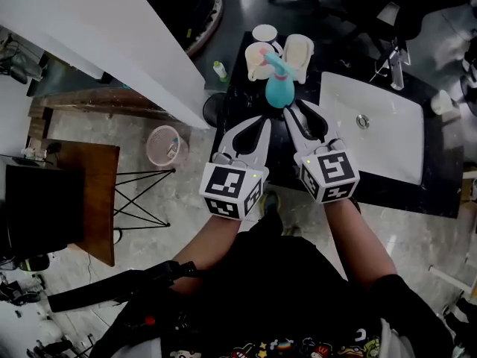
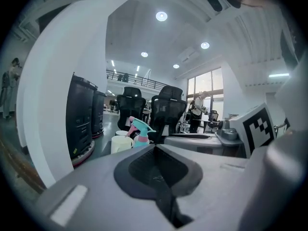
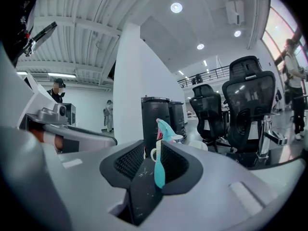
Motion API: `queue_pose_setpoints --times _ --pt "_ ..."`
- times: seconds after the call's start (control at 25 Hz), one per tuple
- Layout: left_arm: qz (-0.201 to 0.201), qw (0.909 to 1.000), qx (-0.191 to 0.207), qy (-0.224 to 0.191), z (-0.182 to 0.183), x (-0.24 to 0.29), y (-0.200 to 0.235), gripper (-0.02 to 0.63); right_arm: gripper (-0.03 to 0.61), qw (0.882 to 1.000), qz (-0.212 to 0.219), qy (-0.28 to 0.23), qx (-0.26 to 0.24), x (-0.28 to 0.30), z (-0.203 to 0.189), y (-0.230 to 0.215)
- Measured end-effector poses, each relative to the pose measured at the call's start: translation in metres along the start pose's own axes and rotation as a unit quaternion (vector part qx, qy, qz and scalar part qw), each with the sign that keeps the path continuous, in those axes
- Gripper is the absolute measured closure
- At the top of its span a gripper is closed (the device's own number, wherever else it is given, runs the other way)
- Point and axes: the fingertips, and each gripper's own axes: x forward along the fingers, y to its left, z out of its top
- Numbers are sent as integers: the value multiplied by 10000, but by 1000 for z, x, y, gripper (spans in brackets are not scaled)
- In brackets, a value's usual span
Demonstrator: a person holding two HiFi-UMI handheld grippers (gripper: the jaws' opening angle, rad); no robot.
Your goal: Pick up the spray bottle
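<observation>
Teal spray bottle (image 1: 279, 89) standing on black surface (image 1: 309, 95) beside white cups (image 1: 298, 54); right gripper (image 1: 292, 110) hovering just behind it, jaws narrowly parted, grasping nothing; left gripper (image 1: 262, 119) clenched, empty.

Round ceiling lights (image 2: 161, 16) brighten both gripper views, which bend strongly toward black, vignetted edges; nearest surfaces blur. The head view is dimmer, sharp, with the white sink (image 1: 387, 148) glaring.
</observation>
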Motion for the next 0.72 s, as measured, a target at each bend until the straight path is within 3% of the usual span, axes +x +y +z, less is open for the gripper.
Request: queue_pose_setpoints --times 0.36,0.72 --pt "-38 9994 -148 304 -19 38 46 614 319 9990 -425 99 69 77 -22 -37" --pt "79 9989 -269 376 -26 42 75 614 331 9988 -483 -41 101 108 -16 -43"
